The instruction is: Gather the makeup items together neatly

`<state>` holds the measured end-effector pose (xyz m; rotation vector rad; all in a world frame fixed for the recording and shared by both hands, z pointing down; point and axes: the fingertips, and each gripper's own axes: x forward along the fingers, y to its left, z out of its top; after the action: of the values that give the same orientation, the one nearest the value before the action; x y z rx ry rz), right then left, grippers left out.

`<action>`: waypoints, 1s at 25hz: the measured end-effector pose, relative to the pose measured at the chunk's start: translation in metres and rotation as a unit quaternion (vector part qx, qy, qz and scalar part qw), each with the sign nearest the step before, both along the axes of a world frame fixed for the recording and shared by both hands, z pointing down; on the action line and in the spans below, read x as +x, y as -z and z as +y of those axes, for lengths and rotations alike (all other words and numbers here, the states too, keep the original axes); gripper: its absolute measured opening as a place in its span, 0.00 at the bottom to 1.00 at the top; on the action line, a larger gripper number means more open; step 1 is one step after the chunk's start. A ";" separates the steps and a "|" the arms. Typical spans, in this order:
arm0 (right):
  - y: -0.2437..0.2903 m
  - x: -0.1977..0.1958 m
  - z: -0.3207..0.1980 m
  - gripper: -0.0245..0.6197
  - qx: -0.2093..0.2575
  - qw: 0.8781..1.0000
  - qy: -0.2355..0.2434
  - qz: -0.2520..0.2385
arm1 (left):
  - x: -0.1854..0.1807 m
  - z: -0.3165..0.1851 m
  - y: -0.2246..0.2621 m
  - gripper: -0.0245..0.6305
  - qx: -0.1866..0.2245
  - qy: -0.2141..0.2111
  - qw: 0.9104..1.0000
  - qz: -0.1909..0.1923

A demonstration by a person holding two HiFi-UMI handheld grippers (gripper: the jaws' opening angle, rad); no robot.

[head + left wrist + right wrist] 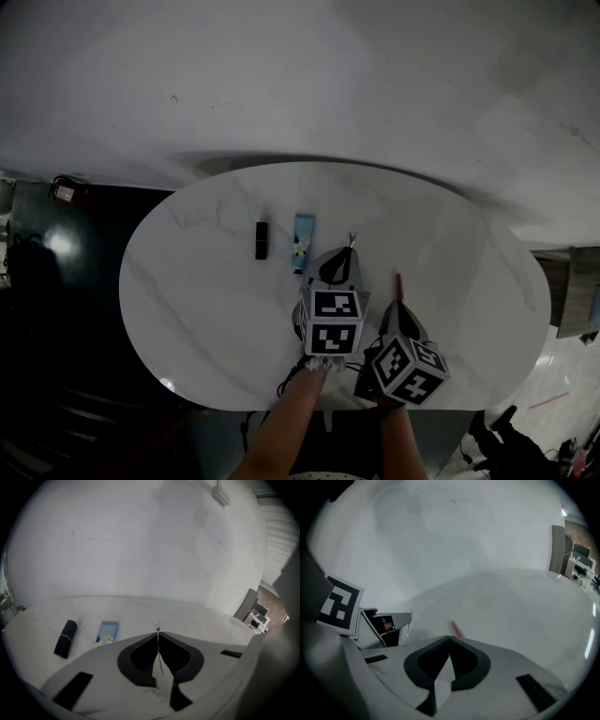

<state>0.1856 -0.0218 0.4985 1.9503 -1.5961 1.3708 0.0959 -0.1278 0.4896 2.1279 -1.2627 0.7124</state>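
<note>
A black lipstick (261,240) (65,638) and a light blue tube (303,242) (107,633) lie side by side on the white oval table (216,309). My left gripper (349,251) (158,633) hovers just right of the tube, shut on a thin metal pin (160,654) whose forked end (352,240) pokes past the tips. My right gripper (397,305) (449,638) is shut with nothing visible between its jaws. A slim pink stick (397,284) (457,629) lies on the table just beyond its tips; I cannot tell whether they touch.
A white wall rises behind the table. Dark furniture (56,281) stands at the left, and a wooden piece (577,291) at the right. The left gripper's body (389,623) shows in the right gripper view, close beside the right jaws.
</note>
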 end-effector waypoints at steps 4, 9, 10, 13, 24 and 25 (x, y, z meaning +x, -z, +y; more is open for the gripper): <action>-0.002 0.000 -0.004 0.03 -0.001 1.000 0.003 0.000 | -0.003 -0.006 -0.007 0.11 -0.002 0.022 1.000 -0.012; -0.003 -0.002 -0.006 0.03 -0.001 1.000 0.005 -0.002 | -0.002 -0.013 -0.014 0.11 -0.001 0.032 0.999 -0.025; -0.003 -0.002 -0.006 0.03 -0.001 1.000 0.005 -0.002 | -0.002 -0.014 -0.015 0.11 0.000 0.034 0.999 -0.027; -0.004 -0.003 -0.006 0.03 -0.002 1.000 0.006 -0.002 | -0.002 -0.015 -0.021 0.11 -0.002 0.035 0.999 -0.035; -0.006 -0.004 -0.006 0.03 -0.004 1.000 0.005 -0.003 | -0.001 -0.015 -0.029 0.12 -0.004 0.048 0.998 -0.047; -0.006 -0.004 -0.006 0.03 -0.004 1.000 0.005 -0.003 | -0.001 -0.015 -0.029 0.12 -0.003 0.047 0.998 -0.047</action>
<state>0.1819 -0.0283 0.5040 1.9328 -1.5995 1.3775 0.0948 -0.1428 0.5182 2.0365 -1.3996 0.7831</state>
